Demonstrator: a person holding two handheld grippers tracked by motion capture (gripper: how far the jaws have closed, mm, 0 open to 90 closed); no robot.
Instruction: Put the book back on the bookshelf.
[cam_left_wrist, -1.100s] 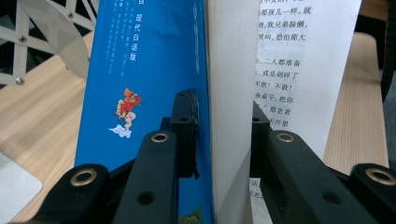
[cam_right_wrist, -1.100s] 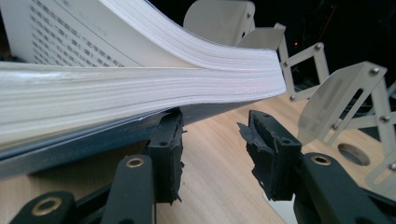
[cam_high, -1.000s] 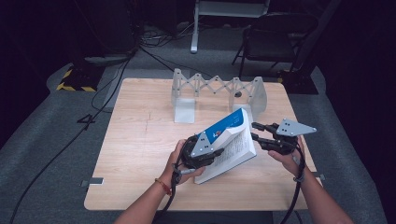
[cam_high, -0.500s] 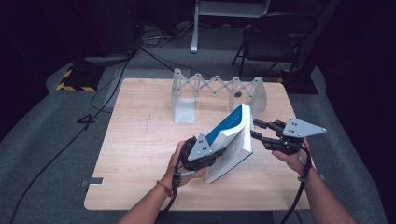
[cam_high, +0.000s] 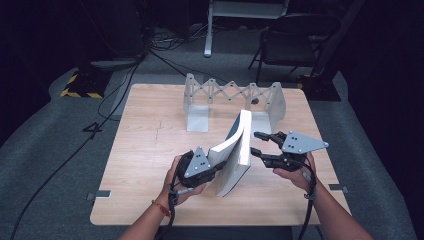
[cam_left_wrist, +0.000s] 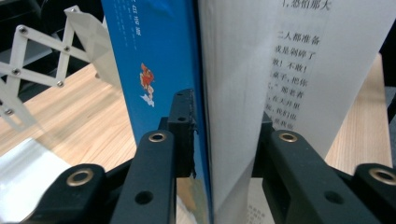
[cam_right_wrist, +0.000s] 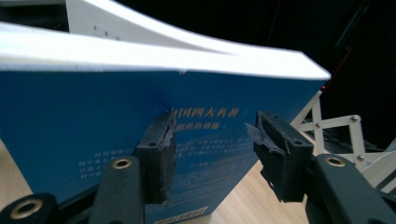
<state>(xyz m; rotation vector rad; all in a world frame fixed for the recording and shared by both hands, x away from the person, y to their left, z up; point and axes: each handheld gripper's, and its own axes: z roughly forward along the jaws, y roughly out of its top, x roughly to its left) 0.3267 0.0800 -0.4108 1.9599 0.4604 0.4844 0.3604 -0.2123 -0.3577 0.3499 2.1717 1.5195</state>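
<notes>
A thick book (cam_high: 241, 145) with a blue cover (cam_right_wrist: 93, 121) stands on edge near the table's front middle, its pages fanned a little apart. My left gripper (cam_high: 216, 169) is shut on the front cover (cam_left_wrist: 149, 56) and a wad of pages (cam_left_wrist: 233, 70), with printed text showing on the page past the right jaw. My right gripper (cam_high: 256, 143) is just right of the book, facing the back cover. Its jaws have just been opening, and nothing is between them (cam_right_wrist: 212, 140).
A white accordion-style folding rack (cam_high: 232, 97) stands across the back of the wooden table (cam_high: 145, 150), just beyond the book. It also shows as the rack (cam_left_wrist: 37, 70) and the rack (cam_right_wrist: 336, 135). A dark chair (cam_high: 295, 35) and cables lie on the floor behind.
The book has gone from leaning to standing upright. My right gripper has let go of its edge and opened. Both hands have shifted a little.
</notes>
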